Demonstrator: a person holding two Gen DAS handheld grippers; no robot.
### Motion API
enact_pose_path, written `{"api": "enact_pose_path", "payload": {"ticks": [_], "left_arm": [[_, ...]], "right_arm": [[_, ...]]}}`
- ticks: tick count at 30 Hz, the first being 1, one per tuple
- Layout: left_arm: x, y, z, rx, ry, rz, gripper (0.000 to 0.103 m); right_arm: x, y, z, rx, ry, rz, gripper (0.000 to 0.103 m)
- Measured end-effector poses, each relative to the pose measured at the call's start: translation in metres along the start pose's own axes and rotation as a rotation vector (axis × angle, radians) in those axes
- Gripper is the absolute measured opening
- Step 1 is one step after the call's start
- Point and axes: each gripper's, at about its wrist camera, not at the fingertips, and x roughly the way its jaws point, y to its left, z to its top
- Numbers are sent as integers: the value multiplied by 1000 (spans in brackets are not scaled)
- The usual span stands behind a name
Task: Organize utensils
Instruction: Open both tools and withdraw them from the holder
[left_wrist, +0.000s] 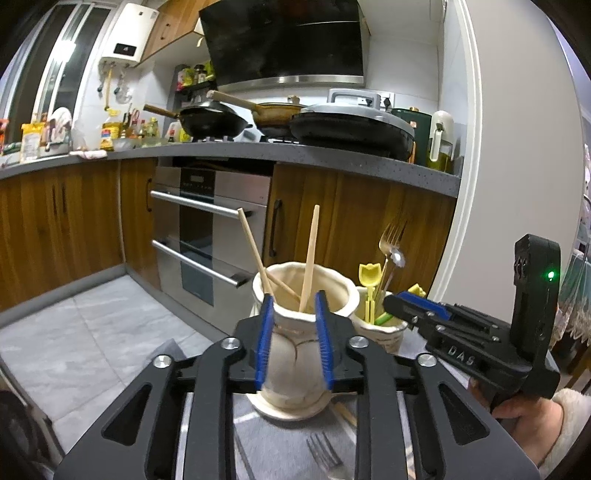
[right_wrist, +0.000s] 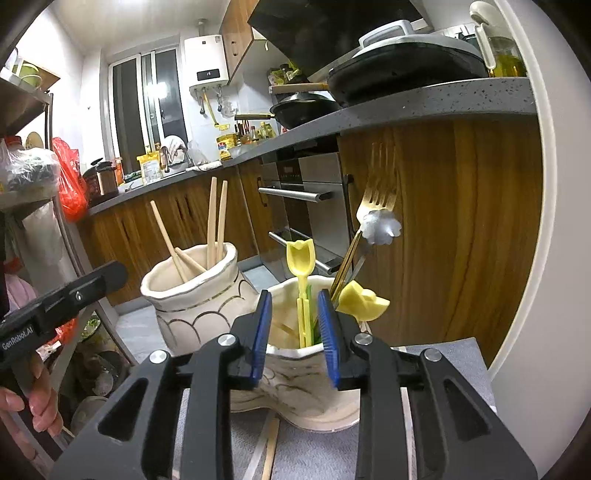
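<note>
Two cream ceramic holders stand on a grey table. The left holder (left_wrist: 301, 354) (right_wrist: 192, 295) holds several wooden chopsticks (left_wrist: 310, 254) (right_wrist: 212, 221). The right holder (left_wrist: 380, 328) (right_wrist: 295, 384) holds a gold fork (left_wrist: 391, 232) (right_wrist: 380, 184), a silver flower-tipped spoon (right_wrist: 380, 227) and yellow tulip-shaped utensils (left_wrist: 369, 275) (right_wrist: 301, 258). My left gripper (left_wrist: 293, 301) is open and empty, its fingers either side of the left holder. My right gripper (right_wrist: 293, 299) is open and empty in front of the right holder's rim; it also shows in the left wrist view (left_wrist: 417, 310).
A silver fork (left_wrist: 325, 454) and a chopstick (left_wrist: 345, 411) lie on the grey table (left_wrist: 280, 443) near the left holder. A chopstick (right_wrist: 271, 446) lies before the right holder. Wooden cabinets (left_wrist: 369, 229) and an oven (left_wrist: 207, 229) stand behind. A shelf rack (right_wrist: 33, 192) is at left.
</note>
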Motion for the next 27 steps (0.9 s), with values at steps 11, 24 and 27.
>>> {"api": "enact_pose_path", "payload": {"ticks": [11, 24, 27], "left_arm": [[-27, 0, -25, 26, 55, 99, 84], [-54, 18, -69, -1, 201, 171, 98], [-60, 21, -75, -7, 215, 187, 98]], "right_arm": [[-42, 6, -34, -49, 137, 8, 69], [-48, 48, -86, -162, 355, 32, 95], [-46, 58, -91, -187, 376, 27, 97]]}}
